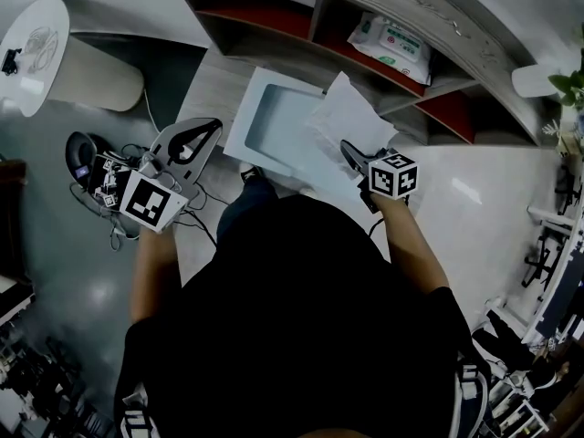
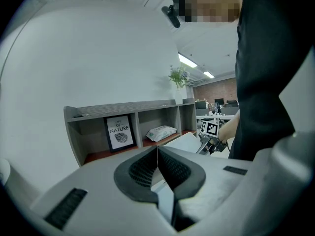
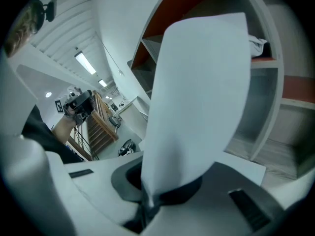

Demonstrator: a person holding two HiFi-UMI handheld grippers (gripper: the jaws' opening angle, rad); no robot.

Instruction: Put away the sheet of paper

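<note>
Right claw (image 3: 147, 200) clamped on the bottom edge of the sheet of paper (image 3: 202, 92). Sheet stands up from the claw, over the white tray (image 1: 239, 126) on the tabletop (image 1: 214, 85). Left claw (image 2: 157, 154) closed, empty, left of tray.

Paper (image 1: 347, 117) overlapping tray (image 1: 242, 121) right edge; shelf (image 1: 456, 39) behind.

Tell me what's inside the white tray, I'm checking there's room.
Visible tray floor is bare; the sheet of paper in the right gripper hides its right side.
</note>
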